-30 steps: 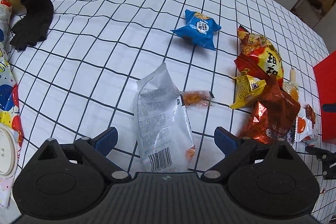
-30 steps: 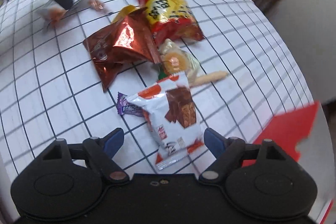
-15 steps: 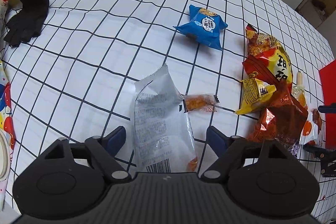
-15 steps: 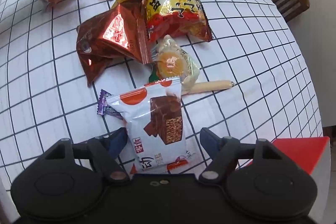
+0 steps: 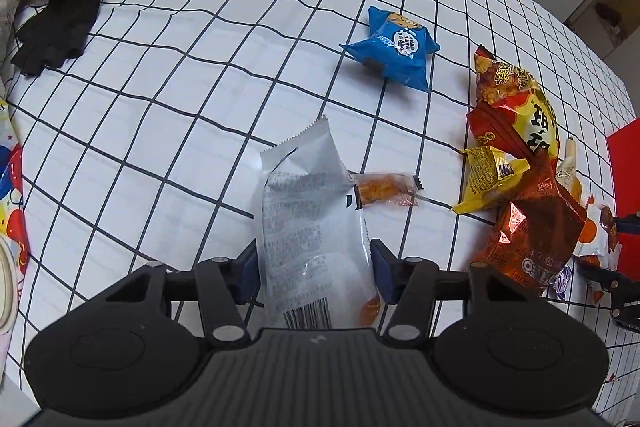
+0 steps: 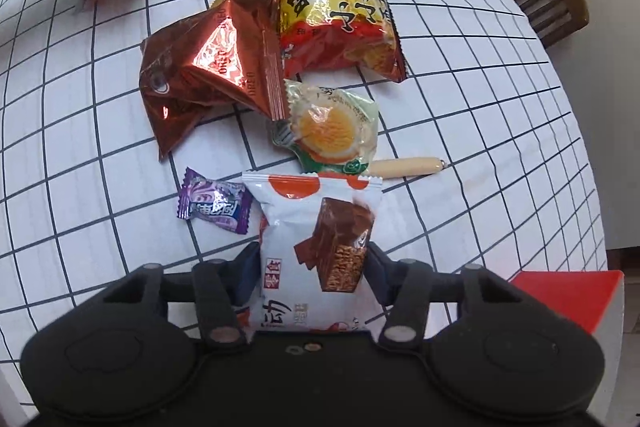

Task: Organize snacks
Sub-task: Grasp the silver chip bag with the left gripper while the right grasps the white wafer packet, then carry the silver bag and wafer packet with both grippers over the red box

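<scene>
Red-and-yellow chip bag — largest item, toward the far edge of the checked tablecloth. Puffed and crackly; likely light, with contents that would crush under a hard pinch. Best taken by a crimped end seam.

Copper foil bag — just beside the chip bag, crumpled and partly overlapping it. Glossy film, probably slippery; grip a fold or seam.

Silver packet — near the tablecloth's near edge, lying lengthwise, barcode end toward the camera. Thin, soft film, seemingly little inside; it should buckle rather than resist. The left gripper has just been closing and its blue pads sit against both long sides of the packet, clamped across its lower half. The tool points steeply down at the cloth.

White wafer packet — near the near edge, close to the red box at the right corner. Pillow-packed, light, the wafer inside likely brittle. The right gripper has likewise just been closing and now pinches the packet across its width, also pitched steeply downward.

Blue pouch — alone toward the far edge, puffy and light.

Egg-print packet — soft, between the chip bag and the wafer packet.

Purple candy — small twist-wrap just beside the wafer packet; easy to lose from a wide grip.
</scene>
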Demonstrator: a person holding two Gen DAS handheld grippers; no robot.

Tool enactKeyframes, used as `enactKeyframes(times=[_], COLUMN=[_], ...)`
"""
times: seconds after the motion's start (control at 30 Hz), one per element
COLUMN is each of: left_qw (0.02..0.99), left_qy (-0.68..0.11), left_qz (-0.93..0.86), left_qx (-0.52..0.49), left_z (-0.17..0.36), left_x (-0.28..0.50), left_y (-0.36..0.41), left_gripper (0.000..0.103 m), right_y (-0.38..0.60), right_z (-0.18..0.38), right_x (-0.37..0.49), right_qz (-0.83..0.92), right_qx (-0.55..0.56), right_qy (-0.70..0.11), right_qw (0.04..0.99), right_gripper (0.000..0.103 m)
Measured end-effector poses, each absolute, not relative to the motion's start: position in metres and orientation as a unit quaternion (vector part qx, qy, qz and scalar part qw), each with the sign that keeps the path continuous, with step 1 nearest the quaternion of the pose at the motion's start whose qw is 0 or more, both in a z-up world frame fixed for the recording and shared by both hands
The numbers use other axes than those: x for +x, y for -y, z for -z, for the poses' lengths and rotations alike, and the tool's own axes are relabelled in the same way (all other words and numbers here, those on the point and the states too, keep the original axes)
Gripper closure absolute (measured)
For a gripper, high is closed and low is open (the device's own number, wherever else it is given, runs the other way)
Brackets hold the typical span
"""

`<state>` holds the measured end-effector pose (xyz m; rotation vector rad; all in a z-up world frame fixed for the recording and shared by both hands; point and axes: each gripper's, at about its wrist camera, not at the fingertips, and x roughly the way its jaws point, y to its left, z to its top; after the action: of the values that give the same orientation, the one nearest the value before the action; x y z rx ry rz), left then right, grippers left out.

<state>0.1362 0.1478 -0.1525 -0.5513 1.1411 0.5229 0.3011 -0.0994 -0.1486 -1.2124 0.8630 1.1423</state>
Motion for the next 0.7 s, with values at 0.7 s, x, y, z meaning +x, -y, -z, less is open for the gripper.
enactKeyframes(times=[0.7], left_qw=[0.789], left_qy=[-0.515], left_qz=[-0.208], left_qx=[-0.263], left_z=[0.135], left_x=[0.088], left_y=[-0.134], left_gripper=[0.052], right_y=[0.142], right_z=[0.109], right_x=[0.241], right_qz=[-0.422], right_qx=[-0.432], right_qy=[-0.398], right_qw=[0.690], right_gripper=[0.056])
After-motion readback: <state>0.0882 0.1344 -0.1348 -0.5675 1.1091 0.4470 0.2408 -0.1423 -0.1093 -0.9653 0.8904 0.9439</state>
